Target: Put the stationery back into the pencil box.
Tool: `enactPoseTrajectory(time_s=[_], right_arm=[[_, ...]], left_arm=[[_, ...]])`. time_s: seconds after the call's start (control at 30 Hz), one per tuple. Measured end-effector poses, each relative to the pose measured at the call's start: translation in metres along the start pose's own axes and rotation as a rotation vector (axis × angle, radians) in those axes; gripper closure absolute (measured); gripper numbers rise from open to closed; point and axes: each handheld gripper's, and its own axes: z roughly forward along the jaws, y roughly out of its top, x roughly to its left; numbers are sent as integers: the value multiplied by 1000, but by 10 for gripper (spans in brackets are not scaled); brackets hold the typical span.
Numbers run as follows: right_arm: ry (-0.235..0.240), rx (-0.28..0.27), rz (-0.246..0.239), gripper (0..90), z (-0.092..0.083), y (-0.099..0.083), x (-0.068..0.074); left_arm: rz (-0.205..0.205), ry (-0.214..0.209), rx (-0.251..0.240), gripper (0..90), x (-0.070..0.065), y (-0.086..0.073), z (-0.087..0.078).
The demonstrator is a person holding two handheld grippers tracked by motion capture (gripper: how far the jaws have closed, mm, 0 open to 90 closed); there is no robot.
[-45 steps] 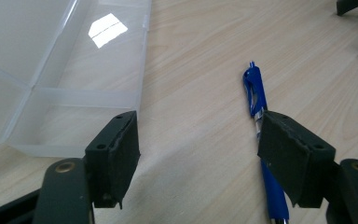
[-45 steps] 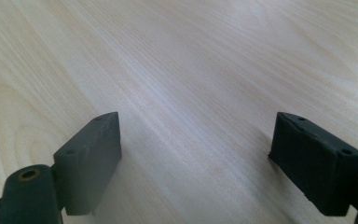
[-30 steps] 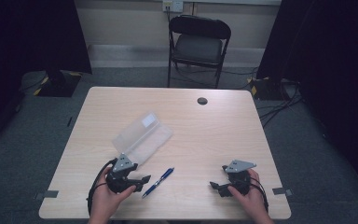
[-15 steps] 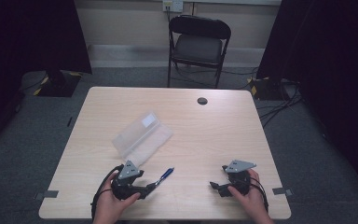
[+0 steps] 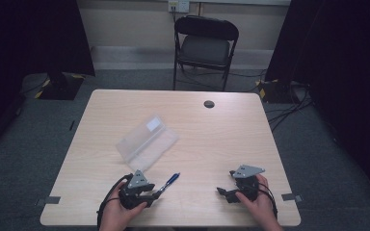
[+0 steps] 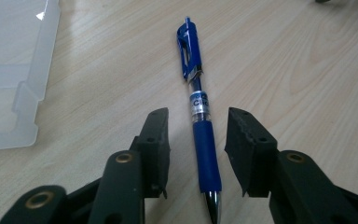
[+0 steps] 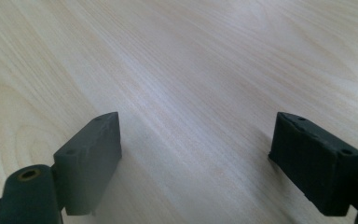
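Observation:
A blue click pen [image 6: 205,150] lies flat on the wooden table [image 5: 212,139], tip pointing toward the person. My left gripper [image 6: 198,116] straddles the pen's rubber grip. Its jaws have just been closing, and a thin gap still shows on each side of the barrel, so the pads do not press on it. From above, the pen [image 5: 170,182] sticks out up and right from the left gripper [image 5: 150,194] near the table's front edge. My right gripper [image 5: 224,193] rests at the front right, and in its own view the right gripper [image 7: 198,140] stands open over bare wood.
A clear plastic case [image 5: 147,142] lies open just behind the left gripper, its edge at the upper left of the left gripper view [image 6: 9,70]. A black round grommet [image 5: 209,104] sits near the far edge. A folding chair [image 5: 204,48] stands beyond the table.
The left gripper has shifted a little toward the pen, and its jaws have narrowed around the barrel. The right hand has stayed put.

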Motion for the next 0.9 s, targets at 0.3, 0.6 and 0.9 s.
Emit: enactPoseTrajectory(time_s=[0.3, 0.6, 0.9], right_arm=[[0, 0, 0, 152, 0, 0, 0], [-1, 0, 0, 152, 0, 0, 0], [0, 0, 0, 152, 0, 0, 0]], left_arm=[[17, 7, 36, 722, -4, -1, 4], [30, -4, 40, 799, -3, 1, 5], [23, 24, 8, 801, 2, 6, 3]])
